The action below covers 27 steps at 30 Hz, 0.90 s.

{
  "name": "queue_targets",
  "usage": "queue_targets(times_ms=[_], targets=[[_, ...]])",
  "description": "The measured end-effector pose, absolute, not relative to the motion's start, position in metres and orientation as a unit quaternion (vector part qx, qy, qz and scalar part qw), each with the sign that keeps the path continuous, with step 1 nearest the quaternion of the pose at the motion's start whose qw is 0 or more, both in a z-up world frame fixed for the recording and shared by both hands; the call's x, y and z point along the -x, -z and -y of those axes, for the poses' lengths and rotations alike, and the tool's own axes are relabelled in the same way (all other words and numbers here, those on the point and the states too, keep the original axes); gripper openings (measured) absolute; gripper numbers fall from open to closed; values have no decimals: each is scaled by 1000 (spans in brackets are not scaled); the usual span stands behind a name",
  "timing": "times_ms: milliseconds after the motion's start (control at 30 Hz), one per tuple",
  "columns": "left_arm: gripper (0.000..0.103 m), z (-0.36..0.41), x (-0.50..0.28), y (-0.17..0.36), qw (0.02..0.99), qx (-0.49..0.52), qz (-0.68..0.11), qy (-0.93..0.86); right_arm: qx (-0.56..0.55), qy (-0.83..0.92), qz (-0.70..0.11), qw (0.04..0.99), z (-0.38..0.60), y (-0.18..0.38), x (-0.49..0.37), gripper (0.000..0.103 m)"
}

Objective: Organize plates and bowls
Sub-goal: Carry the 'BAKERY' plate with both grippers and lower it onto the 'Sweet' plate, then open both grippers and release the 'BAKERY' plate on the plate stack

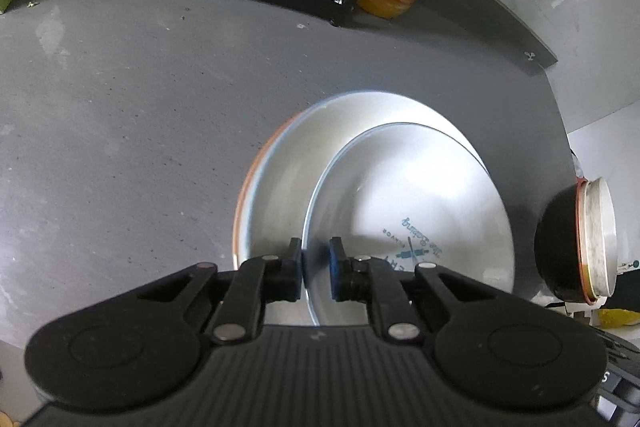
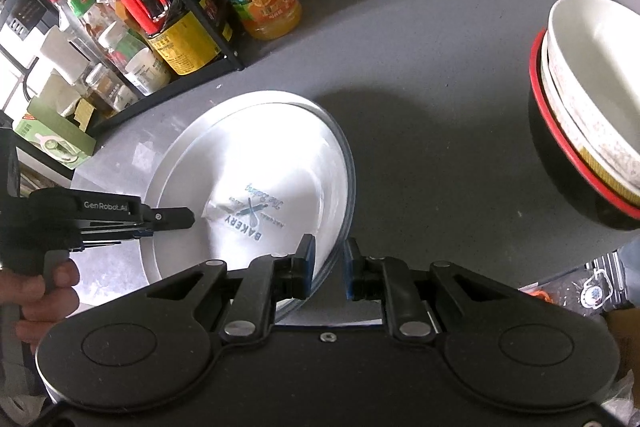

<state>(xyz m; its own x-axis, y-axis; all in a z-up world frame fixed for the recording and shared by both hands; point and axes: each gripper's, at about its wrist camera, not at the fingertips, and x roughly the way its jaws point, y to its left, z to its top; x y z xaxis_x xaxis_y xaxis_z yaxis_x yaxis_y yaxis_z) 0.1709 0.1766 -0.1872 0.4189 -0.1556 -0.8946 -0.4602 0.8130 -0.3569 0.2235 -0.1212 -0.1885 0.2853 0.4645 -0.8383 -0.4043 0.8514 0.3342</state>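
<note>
Left gripper [image 1: 316, 269] straddles the near-left rim of the printed plate [image 1: 416, 203], one blue pad touching the rim, the other with a thin gap showing, so it looks narrowed onto the edge but full clamping is not certain. The printed plate sits on a bigger plate [image 1: 280, 171] with an orange underside, offset to the right, probably mid-stacking on the counter [image 1: 120, 87]. In the right wrist view the left gripper [image 2: 188, 218] reaches over the stack's left edge, a hand [image 2: 36, 291] on its handle. Right gripper [image 2: 329, 267] has its jaws apart around the printed plate's [image 2: 260, 163] near-right rim, not pinching. Both tools at opposite rims suggests aligning the plates. Far right, the bowl stack [image 2: 580, 99] stands well apart, already nested.
</note>
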Motion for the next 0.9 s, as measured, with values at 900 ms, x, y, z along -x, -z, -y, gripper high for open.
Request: queue_targets(times_ms=[900], targets=[[30,-174,-181,158,788,241,-552,-129,-70,-254,-518,814,158,166,-231,45]])
